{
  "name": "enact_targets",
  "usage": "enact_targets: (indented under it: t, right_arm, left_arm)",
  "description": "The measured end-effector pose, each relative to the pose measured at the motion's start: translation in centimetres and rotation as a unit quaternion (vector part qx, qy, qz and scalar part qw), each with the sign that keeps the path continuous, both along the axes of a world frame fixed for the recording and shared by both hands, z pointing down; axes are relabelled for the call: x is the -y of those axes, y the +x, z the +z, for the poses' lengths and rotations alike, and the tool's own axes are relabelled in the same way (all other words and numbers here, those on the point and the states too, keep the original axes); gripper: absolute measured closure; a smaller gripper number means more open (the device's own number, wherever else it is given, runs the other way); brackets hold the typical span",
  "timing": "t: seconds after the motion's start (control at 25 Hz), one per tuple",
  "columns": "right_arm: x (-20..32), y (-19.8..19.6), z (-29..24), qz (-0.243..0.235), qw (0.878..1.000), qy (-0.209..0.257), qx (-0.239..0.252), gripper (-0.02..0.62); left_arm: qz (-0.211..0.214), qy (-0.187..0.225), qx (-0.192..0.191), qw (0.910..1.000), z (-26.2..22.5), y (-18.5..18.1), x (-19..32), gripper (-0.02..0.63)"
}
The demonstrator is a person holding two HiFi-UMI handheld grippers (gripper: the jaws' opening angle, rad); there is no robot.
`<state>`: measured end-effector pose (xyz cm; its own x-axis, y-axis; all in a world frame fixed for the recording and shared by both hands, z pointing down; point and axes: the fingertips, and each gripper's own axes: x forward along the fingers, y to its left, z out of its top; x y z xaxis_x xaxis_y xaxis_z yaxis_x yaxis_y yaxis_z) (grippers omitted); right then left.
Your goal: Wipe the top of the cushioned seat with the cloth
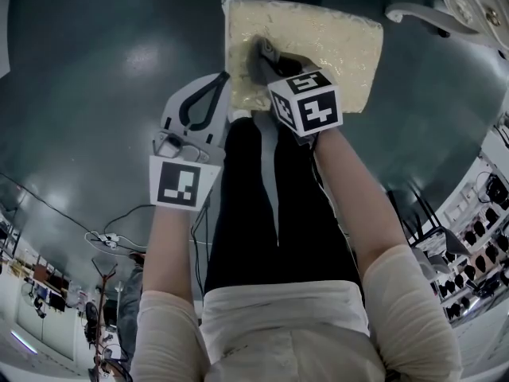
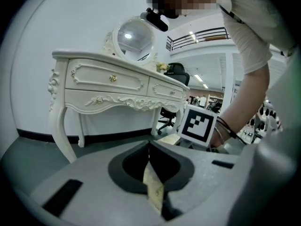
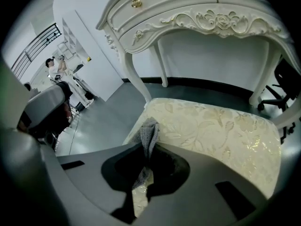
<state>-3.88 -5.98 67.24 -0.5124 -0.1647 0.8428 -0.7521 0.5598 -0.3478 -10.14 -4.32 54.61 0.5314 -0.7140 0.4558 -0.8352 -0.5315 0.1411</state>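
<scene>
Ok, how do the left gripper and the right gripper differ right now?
The right gripper has its jaws shut on the grey cloth; the left gripper has its jaws together with no cloth. The right gripper is over the cushioned seat; the left gripper is beside its left edge, over the floor. Both have their jaws closed.
</scene>
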Motion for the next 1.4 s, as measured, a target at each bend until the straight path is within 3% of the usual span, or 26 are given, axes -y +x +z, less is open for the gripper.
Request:
enact_targets:
  t: [0.76, 1.4]
  right_arm:
    - [0.2, 8.7, 0.0, 0.003, 1.000, 0.003, 0.005, 0.569]
    - [1.7, 18.0, 0.2, 0.036, 0.999, 0.011, -0.007, 0.568]
  left_arm:
    - [0.022, -0.011, 0.015, 0.9996, 0.5, 8.5, -0.2, 0.604]
    - [0.046, 0.007, 0.027, 0.9986, -0.6, 15.1, 1.4, 0.604]
